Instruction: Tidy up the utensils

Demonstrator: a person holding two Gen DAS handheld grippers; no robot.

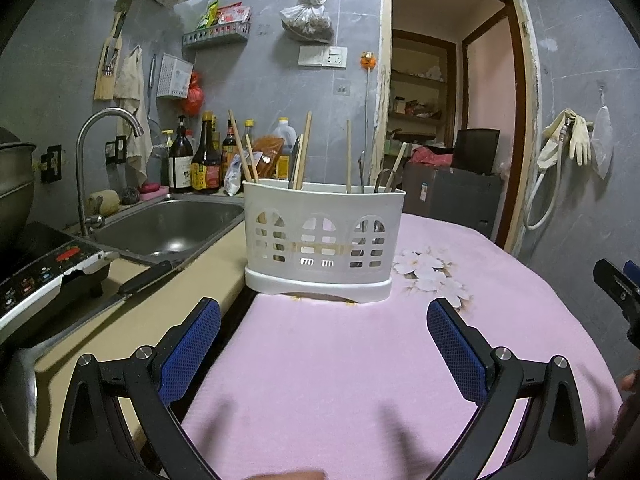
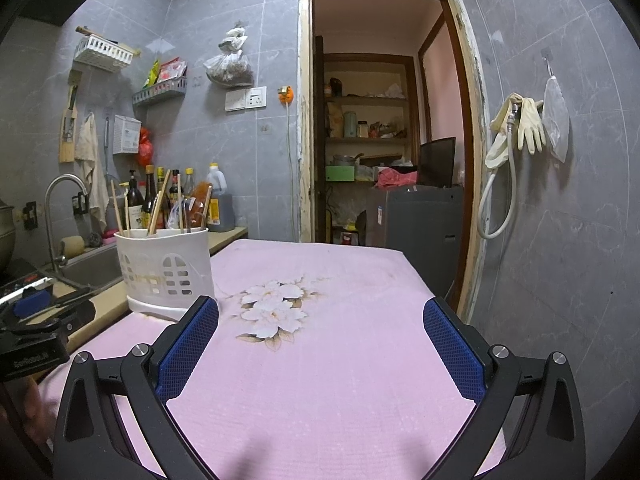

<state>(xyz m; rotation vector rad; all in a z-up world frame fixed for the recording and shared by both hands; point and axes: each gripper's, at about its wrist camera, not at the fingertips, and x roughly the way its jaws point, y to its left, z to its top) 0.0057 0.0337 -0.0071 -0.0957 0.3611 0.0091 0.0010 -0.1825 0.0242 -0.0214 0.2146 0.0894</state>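
Chopsticks [image 1: 241, 146] and other utensils standing in white holder [image 1: 322, 240] on desk [image 1: 360, 360]. Both jaws apart, empty. Sorting done or unstarted: unclear.

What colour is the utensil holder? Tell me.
White, with arched window-like cutouts; the utensil holder shows best in the left wrist view.

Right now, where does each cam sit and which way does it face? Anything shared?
Left wrist: on the left gripper, low over the pink cloth, facing the white utensil caddy head-on; its own open fingers show, right gripper at the right edge.
Right wrist: on the right gripper, facing the doorway, caddy off to the left; its own open fingers show, left gripper at the left edge.
Shared: caddy, cloth, sink, doorway.
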